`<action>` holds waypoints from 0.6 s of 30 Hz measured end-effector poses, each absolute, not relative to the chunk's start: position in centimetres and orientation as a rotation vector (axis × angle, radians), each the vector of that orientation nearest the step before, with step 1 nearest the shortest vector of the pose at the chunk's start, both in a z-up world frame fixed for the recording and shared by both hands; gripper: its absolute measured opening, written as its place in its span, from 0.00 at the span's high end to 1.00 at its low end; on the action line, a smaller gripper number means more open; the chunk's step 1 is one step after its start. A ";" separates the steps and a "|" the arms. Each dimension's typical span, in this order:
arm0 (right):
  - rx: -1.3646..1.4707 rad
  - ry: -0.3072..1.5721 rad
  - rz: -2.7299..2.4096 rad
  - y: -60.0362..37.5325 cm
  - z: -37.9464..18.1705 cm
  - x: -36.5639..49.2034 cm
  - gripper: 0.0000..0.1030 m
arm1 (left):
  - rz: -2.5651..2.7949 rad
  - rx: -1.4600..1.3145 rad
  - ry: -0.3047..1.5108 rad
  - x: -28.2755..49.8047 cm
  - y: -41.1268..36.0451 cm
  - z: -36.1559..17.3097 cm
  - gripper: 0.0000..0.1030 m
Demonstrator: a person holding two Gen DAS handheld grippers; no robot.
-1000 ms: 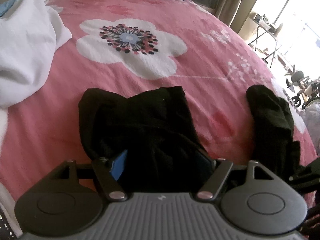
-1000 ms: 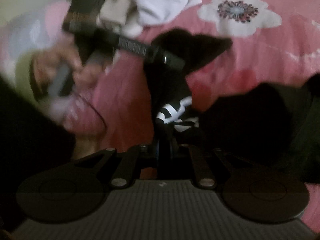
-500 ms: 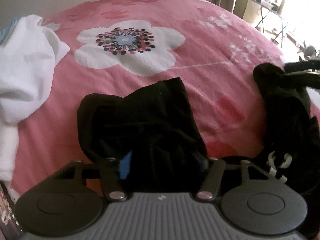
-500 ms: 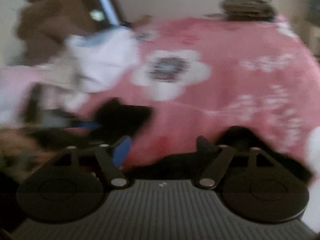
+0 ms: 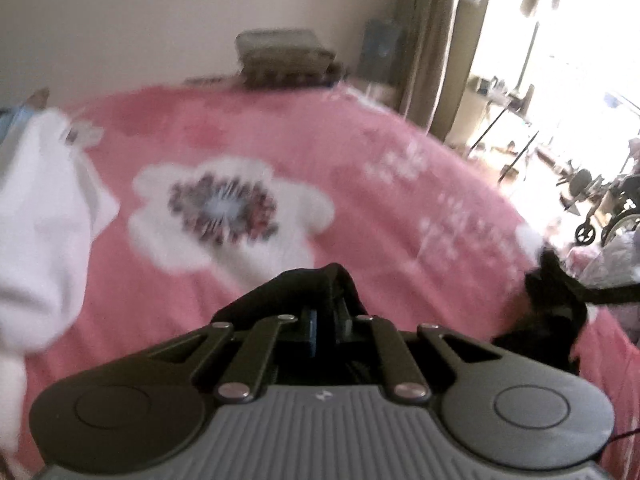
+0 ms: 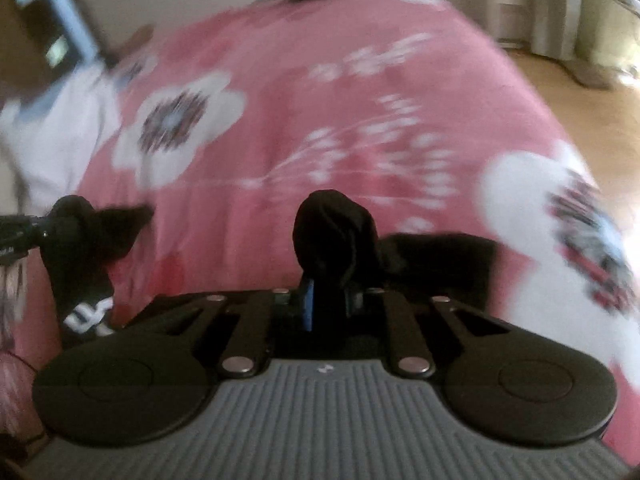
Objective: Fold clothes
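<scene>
Both wrist views were smeared with motion blur; details of pattern and weave could not be read.

Left gripper point(image 5: 325, 322): jaws had just been closing and stood drawn together, pinched on a fold of the black fabric garment point(image 5: 304, 288). The cloth bunched up in a hump directly ahead of the fingertips and draped down toward the gripper body. Further right in the same view, another dark mass of the garment sat at the bed's edge, with the other tool reaching into it.

Right gripper point(image 6: 326, 304): jaws had also just been closing, and were clamped on the same black garment point(image 6: 334, 232). A rounded knob of cloth stood up above the blue-lined fingers point(image 6: 307, 306), and more of the fabric trailed off to the right across the bedding. At the left edge of this view the left gripper point(image 6: 60, 226) showed, gripping a separate corner of the garment, where a white printed mark hung below.

The garment therefore ran between the two tools, at the near side of the pink floral bedspread point(image 5: 248, 148), with each end raised off the bedding in a pinch.

Surroundings: a rumpled white cloth point(image 5: 40, 216) lay at the left side of the bed. A folded stack of dark olive items point(image 5: 280, 56) sat at the far edge against the wall. Curtains point(image 5: 436, 40) and a bright window area stood to the right.
</scene>
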State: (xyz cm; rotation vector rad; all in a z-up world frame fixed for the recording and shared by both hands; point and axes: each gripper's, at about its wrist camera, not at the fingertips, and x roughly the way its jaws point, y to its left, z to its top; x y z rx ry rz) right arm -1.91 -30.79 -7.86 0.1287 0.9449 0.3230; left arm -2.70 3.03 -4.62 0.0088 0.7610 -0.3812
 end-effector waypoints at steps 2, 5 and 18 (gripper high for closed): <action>0.202 0.933 0.254 -33.2 -6.9 -3.8 0.89 | -0.398 0.007 0.744 -2.0 2.4 -4.4 0.92; 0.278 0.941 0.147 -36.1 -7.3 -6.3 0.89 | -0.413 0.004 0.744 -1.2 1.6 -5.0 0.92; 0.506 0.954 -0.042 -41.4 -10.4 -10.8 0.70 | -0.337 -0.025 0.903 -0.4 4.2 -8.3 0.85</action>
